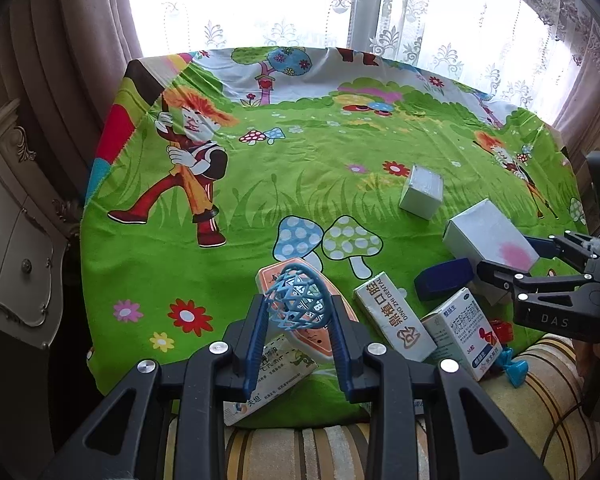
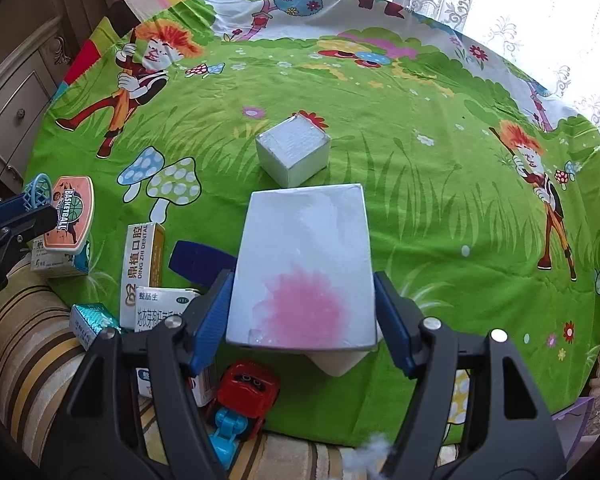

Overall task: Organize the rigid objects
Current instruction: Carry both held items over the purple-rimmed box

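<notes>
My left gripper point(image 1: 298, 300) is shut on the blue net hoop point(image 1: 296, 302) of a toy basketball backboard point(image 1: 320, 340), orange with a white rim, held over a medicine box point(image 1: 272, 376). It also shows in the right wrist view point(image 2: 70, 210). My right gripper point(image 2: 304, 304) is shut on a white foam block with a pink stain point(image 2: 304, 268), held above the green cloth; the block also shows in the left wrist view point(image 1: 488, 240). A smaller white foam cube point(image 2: 294, 148) lies on the cloth just beyond it.
Several medicine boxes point(image 2: 144, 260) lean together at the near edge, with a dark blue piece point(image 2: 200, 260), a teal foil box point(image 2: 92, 320) and a red and blue toy car point(image 2: 244, 400). A striped sofa cushion point(image 1: 320, 452) is below. A cabinet point(image 1: 12, 240) stands left; curtains behind.
</notes>
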`<state>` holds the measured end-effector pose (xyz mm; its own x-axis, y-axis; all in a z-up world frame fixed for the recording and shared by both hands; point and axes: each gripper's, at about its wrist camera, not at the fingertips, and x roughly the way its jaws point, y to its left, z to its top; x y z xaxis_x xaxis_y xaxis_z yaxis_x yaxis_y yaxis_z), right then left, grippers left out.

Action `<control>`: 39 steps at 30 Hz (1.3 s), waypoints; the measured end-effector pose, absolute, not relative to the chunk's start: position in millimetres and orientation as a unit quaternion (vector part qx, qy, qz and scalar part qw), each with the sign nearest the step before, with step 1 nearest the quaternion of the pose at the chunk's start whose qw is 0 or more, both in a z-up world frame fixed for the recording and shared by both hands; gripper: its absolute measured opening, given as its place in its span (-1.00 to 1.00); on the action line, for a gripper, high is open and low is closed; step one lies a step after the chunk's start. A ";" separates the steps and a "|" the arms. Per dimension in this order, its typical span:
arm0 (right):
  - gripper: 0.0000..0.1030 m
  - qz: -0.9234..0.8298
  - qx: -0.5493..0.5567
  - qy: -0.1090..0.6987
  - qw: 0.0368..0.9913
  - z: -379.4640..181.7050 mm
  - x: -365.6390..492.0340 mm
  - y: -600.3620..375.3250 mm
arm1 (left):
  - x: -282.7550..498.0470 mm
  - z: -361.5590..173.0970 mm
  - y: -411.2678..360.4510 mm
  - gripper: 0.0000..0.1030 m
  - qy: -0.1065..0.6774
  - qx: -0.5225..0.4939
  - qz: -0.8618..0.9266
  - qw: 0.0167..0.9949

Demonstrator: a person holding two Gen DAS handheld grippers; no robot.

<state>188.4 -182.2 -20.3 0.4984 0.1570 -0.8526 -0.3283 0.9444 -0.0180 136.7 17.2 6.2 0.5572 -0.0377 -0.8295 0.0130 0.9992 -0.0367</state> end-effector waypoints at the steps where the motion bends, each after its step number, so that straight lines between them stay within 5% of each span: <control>1: 0.38 0.140 -0.086 0.477 0.864 -18.1 186.6 -184.3 | 135.7 8.1 16.1 -0.39 0.468 -0.013 -0.015 0.883; 39: 0.38 0.073 0.032 0.404 0.911 44.9 57.9 -320.3 | 90.7 54.1 -131.8 -0.39 0.440 0.006 -0.154 0.885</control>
<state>57.9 -320.3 44.9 0.6625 0.1585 -0.7321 -0.1065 0.9874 0.1174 90.7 -131.8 54.1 0.5660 -0.2674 -0.7798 0.2783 0.9524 -0.1246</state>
